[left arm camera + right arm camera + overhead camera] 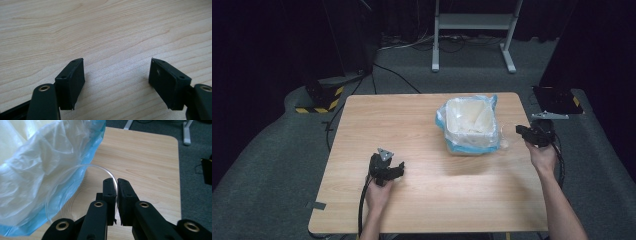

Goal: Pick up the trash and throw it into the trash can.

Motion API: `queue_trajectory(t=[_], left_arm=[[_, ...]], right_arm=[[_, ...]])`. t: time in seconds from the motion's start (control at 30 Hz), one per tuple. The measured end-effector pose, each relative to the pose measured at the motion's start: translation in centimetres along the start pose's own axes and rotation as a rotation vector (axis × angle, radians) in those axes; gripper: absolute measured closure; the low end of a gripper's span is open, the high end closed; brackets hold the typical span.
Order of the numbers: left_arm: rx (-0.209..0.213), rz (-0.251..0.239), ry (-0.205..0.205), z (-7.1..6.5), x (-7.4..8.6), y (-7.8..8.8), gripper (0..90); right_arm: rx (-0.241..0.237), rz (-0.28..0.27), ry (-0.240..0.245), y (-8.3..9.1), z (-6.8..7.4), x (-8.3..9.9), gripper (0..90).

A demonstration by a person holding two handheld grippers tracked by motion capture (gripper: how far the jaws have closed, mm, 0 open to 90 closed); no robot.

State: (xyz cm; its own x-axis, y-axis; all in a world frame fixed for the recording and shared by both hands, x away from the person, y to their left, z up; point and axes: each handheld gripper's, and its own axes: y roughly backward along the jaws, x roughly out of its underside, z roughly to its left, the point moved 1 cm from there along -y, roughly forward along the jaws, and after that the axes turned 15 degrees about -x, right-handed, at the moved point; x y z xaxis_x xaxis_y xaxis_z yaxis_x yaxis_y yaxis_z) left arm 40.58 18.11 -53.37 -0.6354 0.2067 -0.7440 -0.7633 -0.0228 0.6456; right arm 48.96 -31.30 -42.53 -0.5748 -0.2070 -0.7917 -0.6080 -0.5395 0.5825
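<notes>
The high view looks down on the whole table (pixel 422 210); both gripper views sit close above that same tabletop.

Lined bin (pixel 469 125) on table (pixel 422 210) right of centre, clear dish (pixel 82 192) just beside its right.

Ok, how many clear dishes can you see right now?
1. The dish sits at the right side of the lined bin, its rim pinched by the right gripper. Another could be hidden inside the bin.
</notes>
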Motion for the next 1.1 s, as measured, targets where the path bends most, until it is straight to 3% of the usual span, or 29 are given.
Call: queue_trajectory(t=[0.43,0.83,1.1], left_arm=[[0.000,0.000,-0.003,0.0,0.1,0.1,28.5],[0.000,0.000,-0.004,0.0,0.1,0.1,28.5],[0.000,0.000,-0.004,0.0,0.1,0.1,28.5]], right_arm=[[-0.013,-0.037,0.028,3.0,0.7,-0.3,85.2],[-0.028,-0.075,0.020,5.3,1.2,-1.1,85.2],[-0.042,-0.091,0.035,6.6,2.1,-2.9,85.2]])
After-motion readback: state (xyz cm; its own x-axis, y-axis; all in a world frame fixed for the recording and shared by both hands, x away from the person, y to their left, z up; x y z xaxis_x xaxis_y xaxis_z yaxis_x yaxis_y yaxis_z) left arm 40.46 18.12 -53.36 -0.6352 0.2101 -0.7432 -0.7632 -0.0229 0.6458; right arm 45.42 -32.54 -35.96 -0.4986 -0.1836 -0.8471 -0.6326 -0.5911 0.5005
